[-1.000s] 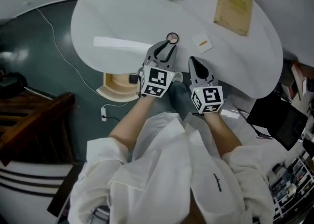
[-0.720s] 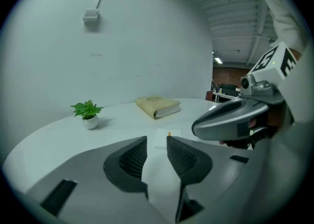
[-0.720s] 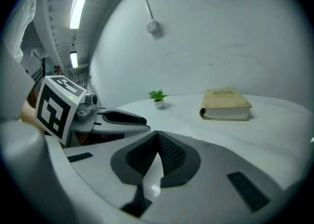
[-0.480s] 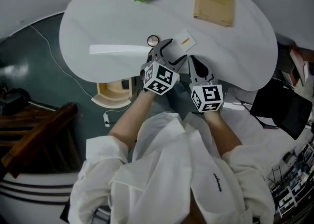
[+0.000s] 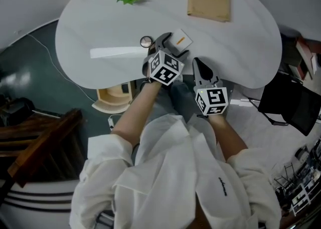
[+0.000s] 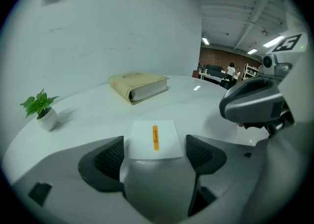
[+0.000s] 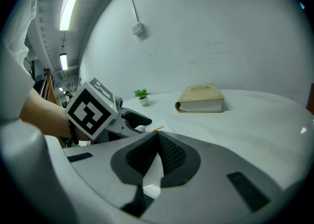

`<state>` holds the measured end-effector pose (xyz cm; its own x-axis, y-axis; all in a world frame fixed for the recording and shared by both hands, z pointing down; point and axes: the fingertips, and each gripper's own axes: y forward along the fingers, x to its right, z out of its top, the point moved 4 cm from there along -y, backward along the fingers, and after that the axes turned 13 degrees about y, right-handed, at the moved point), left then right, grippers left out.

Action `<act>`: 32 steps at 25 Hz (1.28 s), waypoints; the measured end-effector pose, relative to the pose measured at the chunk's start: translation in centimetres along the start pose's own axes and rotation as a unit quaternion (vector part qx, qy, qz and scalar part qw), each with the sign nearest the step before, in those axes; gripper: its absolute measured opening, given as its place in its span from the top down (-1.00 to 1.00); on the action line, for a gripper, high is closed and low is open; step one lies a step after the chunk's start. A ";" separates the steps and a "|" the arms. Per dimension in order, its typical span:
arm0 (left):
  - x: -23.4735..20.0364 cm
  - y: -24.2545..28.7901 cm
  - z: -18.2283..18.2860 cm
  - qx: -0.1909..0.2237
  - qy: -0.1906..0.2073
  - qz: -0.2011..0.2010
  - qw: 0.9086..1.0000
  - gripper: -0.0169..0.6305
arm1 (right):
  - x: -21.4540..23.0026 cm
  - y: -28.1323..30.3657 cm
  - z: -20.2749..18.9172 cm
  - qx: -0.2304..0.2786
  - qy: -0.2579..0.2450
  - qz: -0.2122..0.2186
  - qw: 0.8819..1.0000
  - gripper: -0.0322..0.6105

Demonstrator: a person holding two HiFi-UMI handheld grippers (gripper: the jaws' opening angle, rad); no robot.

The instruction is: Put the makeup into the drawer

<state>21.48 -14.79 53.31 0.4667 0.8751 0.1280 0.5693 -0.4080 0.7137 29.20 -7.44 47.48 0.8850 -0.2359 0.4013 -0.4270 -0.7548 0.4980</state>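
The makeup item in hand is a flat white box (image 6: 154, 137) with an orange label strip. It lies face up on the white table (image 5: 241, 42), near the front edge and apart from the book and the small plant further back. A small round compact (image 5: 146, 41) rests on the table just beside the left gripper.

**Left gripper** (image 6: 155, 155): the jaws have just been opening and stand wide apart. The box lies between them on the tabletop; neither pad touches it.

**Right gripper** (image 7: 157, 139): the jaws are closed tip to tip with nothing between them. It hangs near the table edge, beside the left gripper.

**Drawer** (image 5: 113, 95): it stands open under the table's near edge, to the left of the person's left arm.

**Handling**
- The box is probably light and stiff. Whether it is a card carton or a hard case cannot be told from these views.
- Its faces look smooth and the tabletop is glossy, so it is likely to slide if pushed from one side only.
- It lies flat and low, so the pads should go down to the table surface.
- The best hold is across the two long side edges, at mid-length, with both pads closing evenly.
- Moderate pressure is advised; a thin carton could buckle.
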 end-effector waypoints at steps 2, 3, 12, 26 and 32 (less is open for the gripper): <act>0.0 0.0 -0.1 0.003 -0.012 0.000 1.000 -0.23 | 0.2 0.0 -0.1 -0.001 0.001 0.000 1.000 0.85; 0.0 0.0 -0.2 0.004 -0.014 0.000 1.000 -0.23 | 0.4 0.0 -0.1 -0.001 0.002 0.000 1.000 0.85; 0.5 -0.5 0.0 0.006 -0.021 -0.001 1.000 -0.10 | -0.4 0.3 -0.1 -0.006 -0.005 0.012 1.000 0.85; 0.6 -2.8 -1.6 0.034 -0.072 0.027 0.996 -0.06 | -1.0 0.9 -0.7 -0.022 -0.011 0.024 0.999 0.85; -0.5 -4.3 -2.2 0.060 -0.128 0.044 0.989 -0.06 | -1.2 1.7 -1.1 -0.030 -0.016 0.030 0.999 0.85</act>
<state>17.34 -12.87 51.66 0.6650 0.7469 -0.0037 0.5881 -0.5206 0.6189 27.20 -7.81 48.68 0.8626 -0.2997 0.4075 -0.4890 -0.7004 0.5199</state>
